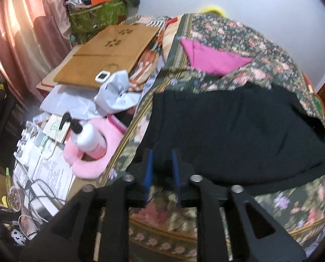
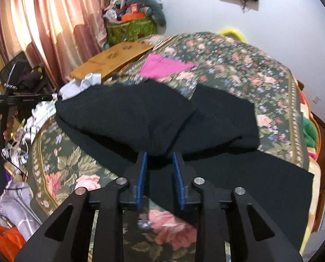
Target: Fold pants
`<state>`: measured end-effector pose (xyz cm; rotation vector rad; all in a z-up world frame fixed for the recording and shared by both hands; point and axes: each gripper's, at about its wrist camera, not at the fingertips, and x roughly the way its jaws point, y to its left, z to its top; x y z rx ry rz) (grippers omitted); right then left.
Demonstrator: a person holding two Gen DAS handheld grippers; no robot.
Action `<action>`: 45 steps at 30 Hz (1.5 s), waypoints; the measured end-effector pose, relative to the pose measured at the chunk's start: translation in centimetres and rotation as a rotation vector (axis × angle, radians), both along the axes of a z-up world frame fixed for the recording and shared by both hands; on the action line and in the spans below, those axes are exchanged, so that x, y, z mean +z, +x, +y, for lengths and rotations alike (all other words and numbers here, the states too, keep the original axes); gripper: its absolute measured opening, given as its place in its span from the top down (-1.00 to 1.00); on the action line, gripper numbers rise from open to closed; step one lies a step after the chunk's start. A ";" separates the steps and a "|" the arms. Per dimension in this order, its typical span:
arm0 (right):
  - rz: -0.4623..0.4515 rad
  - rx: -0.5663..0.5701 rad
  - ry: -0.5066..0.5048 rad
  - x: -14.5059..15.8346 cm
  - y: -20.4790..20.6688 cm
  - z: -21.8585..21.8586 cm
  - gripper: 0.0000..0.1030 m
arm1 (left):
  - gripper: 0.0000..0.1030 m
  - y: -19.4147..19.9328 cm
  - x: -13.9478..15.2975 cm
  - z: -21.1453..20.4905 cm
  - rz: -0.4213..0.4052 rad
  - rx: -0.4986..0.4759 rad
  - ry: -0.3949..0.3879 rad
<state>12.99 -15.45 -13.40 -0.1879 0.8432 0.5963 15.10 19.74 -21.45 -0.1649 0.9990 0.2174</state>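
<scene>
We had the black pants (image 2: 158, 118) spread on the floral bedspread (image 2: 238, 65), long axis running nine to three. Right gripper (image 2: 160, 159) and left gripper (image 1: 162, 155) both stood parted, pinching nothing, near hem at twelve o'clock.

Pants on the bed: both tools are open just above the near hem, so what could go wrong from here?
1. The pants are already doubled; the right tool may pinch one layer only.
2. The left tool sits at the bedspread edge and might grab that fabric too.
3. Black cloth and motion blur hide the hems, so the ends may not line up.
</scene>
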 end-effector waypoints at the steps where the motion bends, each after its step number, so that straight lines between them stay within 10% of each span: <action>1: -0.008 -0.011 0.003 0.3 0.1 -0.3 0.37 | 0.27 0.4 0.5 -0.2 -0.014 0.000 0.002; 10: -0.052 -0.103 0.002 1.7 5.9 -1.5 -0.11 | -0.78 6.1 3.5 -3.5 -0.092 -0.051 0.033; 35: 0.247 0.047 -0.173 -9.5 25.8 7.4 -0.13 | -0.82 19.7 -3.1 -7.2 0.061 -0.161 0.075; 45: 0.170 0.004 -0.206 -10.1 25.8 6.7 0.81 | -0.82 20.0 -3.9 -8.6 0.088 -0.180 0.088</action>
